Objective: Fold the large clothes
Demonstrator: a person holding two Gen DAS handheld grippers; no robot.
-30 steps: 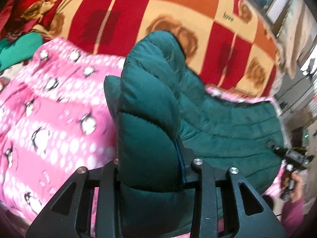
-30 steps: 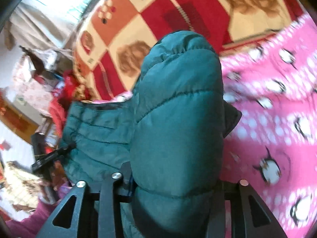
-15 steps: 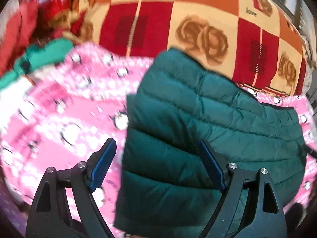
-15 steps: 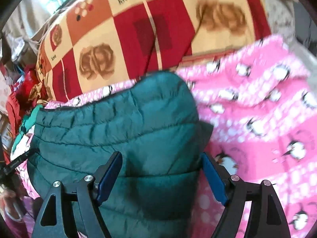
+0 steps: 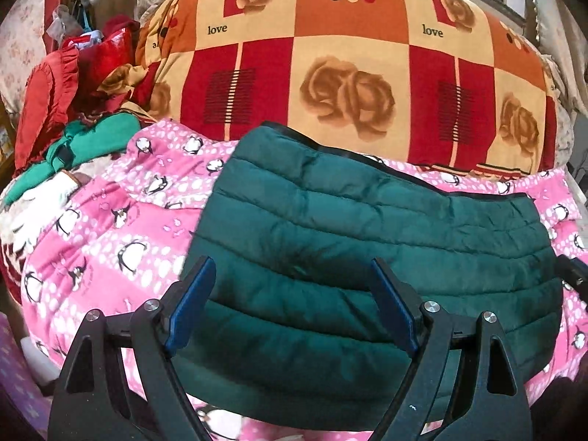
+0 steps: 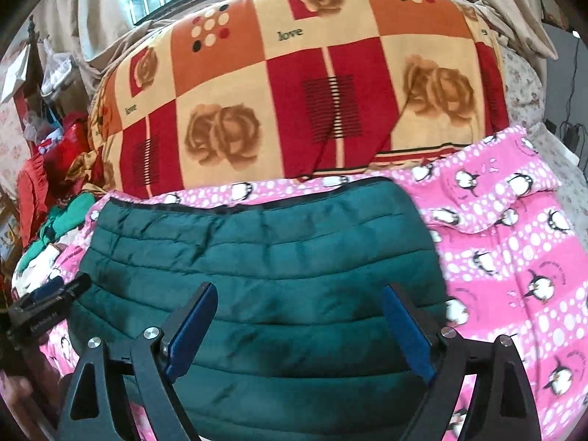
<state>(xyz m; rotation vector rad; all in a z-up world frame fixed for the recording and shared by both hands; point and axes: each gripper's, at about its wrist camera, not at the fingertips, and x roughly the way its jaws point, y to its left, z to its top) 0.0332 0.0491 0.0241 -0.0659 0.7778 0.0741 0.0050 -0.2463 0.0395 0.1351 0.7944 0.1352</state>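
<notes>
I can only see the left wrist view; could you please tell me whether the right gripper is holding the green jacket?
Observer: No. The right gripper is open, and its fingers sit apart above the green quilted jacket without pinching it.
Operator: Thank you. What lies beyond the jacket's right edge?
Observer: The pink penguin blanket spreads out there, with a raised fold running across it.

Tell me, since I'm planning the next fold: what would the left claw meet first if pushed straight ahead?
Probably the green jacket, which lies between and just beyond the open left claw. Past it is the pink blanket; depth is unclear.
</notes>
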